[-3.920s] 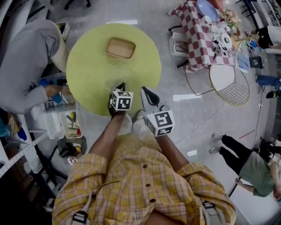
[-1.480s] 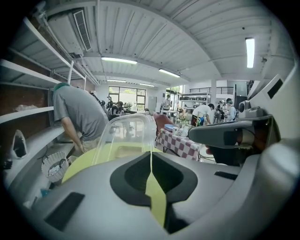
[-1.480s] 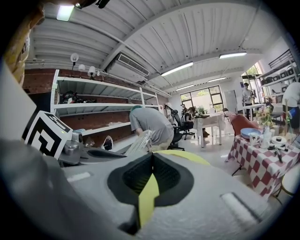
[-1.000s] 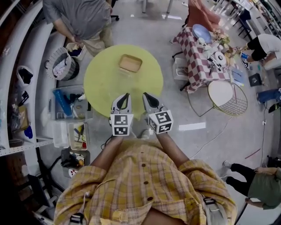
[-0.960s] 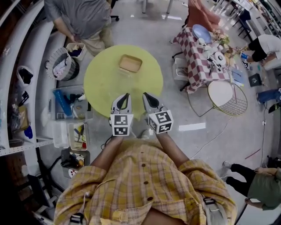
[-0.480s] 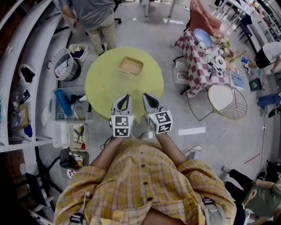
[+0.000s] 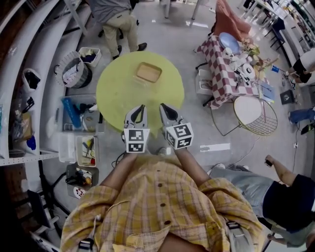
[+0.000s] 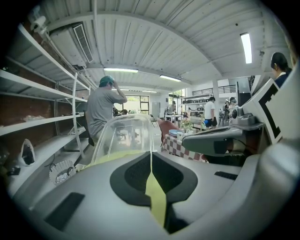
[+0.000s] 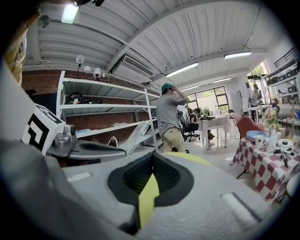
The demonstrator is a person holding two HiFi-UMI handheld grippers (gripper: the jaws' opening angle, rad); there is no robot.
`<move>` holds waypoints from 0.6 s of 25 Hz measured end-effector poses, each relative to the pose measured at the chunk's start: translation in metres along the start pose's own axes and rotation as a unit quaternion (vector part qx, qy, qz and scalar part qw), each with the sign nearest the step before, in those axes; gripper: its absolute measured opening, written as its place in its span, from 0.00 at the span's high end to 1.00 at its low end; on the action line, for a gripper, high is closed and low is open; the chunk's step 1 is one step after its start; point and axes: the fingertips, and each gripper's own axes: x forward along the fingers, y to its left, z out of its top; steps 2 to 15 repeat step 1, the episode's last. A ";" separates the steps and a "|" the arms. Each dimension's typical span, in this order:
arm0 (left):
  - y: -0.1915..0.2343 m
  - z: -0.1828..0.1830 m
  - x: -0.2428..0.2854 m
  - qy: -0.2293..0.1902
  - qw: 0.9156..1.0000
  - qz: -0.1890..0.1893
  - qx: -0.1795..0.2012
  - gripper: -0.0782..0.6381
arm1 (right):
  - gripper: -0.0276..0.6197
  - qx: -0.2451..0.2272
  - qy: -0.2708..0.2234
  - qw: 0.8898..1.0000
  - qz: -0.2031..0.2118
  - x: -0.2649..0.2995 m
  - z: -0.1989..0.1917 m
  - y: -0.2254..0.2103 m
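My left gripper (image 7: pixel 138 112) and right gripper (image 7: pixel 165 111) hang side by side over the near edge of a round yellow-green table (image 7: pixel 118 93). Both are shut with nothing between the pads, as the left gripper view (image 8: pixel 151 159) and the right gripper view (image 9: pixel 152 161) show. A tan shallow tray (image 7: pixel 148 73) lies on the table's far side. A clear plastic dome-shaped container (image 8: pixel 124 136) stands on the table straight ahead of the left gripper, apart from it. The same container (image 9: pixel 139 135) appears beyond the left gripper in the right gripper view.
A person in a grey shirt and green cap (image 7: pixel 115 15) stands beyond the table. Shelving (image 7: pixel 29 54), a white basket (image 7: pixel 74 73) and plastic bins (image 7: pixel 78 142) line the left. A checked-cloth table (image 7: pixel 224 64) with dishes and a round wire table (image 7: pixel 256 108) stand to the right. Another person (image 7: pixel 280 194) is at lower right.
The person in grey has straightened up and stepped back from the table. Another person has come in at lower right. Both grippers stay shut in the same place.
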 end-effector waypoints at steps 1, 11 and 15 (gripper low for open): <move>-0.001 0.000 -0.001 0.001 1.000 0.001 0.001 0.88 | 0.96 0.000 0.000 1.000 0.000 -0.001 0.000 0.000; -0.001 0.000 -0.001 0.001 1.000 0.001 0.001 0.88 | 0.96 0.000 0.000 1.000 0.000 -0.001 0.000 0.000; -0.001 0.000 -0.001 0.001 1.000 0.001 0.001 0.88 | 0.96 0.000 0.000 1.000 0.000 -0.001 0.000 0.000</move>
